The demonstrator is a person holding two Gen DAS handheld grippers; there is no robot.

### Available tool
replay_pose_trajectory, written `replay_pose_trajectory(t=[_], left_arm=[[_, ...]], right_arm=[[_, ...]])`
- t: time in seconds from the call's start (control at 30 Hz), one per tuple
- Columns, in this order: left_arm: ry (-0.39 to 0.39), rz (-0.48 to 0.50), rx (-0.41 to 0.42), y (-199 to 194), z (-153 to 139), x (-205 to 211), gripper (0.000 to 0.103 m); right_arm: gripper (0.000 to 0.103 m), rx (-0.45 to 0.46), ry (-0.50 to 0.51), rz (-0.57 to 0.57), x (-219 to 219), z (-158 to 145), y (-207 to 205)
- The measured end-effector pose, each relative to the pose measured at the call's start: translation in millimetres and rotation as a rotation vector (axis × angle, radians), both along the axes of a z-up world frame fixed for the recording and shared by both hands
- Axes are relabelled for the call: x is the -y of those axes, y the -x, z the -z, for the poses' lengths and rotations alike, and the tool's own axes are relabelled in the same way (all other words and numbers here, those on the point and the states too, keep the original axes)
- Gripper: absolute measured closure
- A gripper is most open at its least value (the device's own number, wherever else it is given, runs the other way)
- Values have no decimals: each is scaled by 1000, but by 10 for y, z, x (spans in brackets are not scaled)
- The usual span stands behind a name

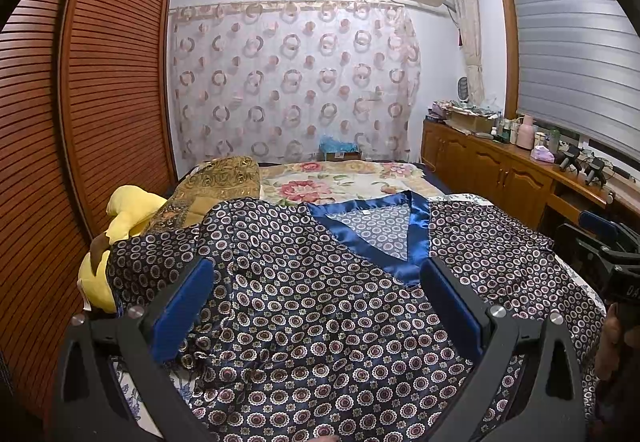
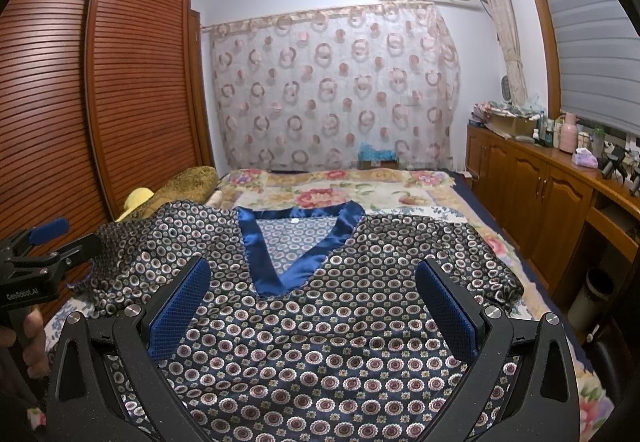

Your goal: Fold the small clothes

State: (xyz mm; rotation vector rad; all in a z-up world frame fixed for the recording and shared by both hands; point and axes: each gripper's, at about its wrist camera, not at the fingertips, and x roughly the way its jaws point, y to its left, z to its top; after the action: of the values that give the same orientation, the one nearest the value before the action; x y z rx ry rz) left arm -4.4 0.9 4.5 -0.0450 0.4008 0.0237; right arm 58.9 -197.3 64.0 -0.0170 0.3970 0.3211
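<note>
Fingers of left gripper [image 1: 316,274] and right gripper [image 2: 312,274] spread wide, holding nothing, above patterned satin top [image 2: 320,342] lying flat on floral bed cover [image 2: 360,194].

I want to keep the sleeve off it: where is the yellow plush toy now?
The yellow plush toy lies at the bed's left edge in the left wrist view, between the wooden wardrobe and the gold cushion, with the patterned top's sleeve draped over it.
</note>
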Motion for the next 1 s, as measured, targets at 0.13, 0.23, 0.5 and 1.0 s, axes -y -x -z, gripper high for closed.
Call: replay_pose_trajectory(t=[0.13,0.23,0.5,1.0], left_arm=[[0,0,0,0,-2,-2,0],[1,-1,0,1,-1,3,0],[0,-2,0,1,1,11,0],[-19,-66,-34,-22,90,-387,0]], right_arm=[[0,0,-1,0,-2,1,2],[0,0,-1,-1,0,-4,0],[0,-2,-2,-1,-16,-8,-2],[0,-58,-4,-57,-199,157,-43]])
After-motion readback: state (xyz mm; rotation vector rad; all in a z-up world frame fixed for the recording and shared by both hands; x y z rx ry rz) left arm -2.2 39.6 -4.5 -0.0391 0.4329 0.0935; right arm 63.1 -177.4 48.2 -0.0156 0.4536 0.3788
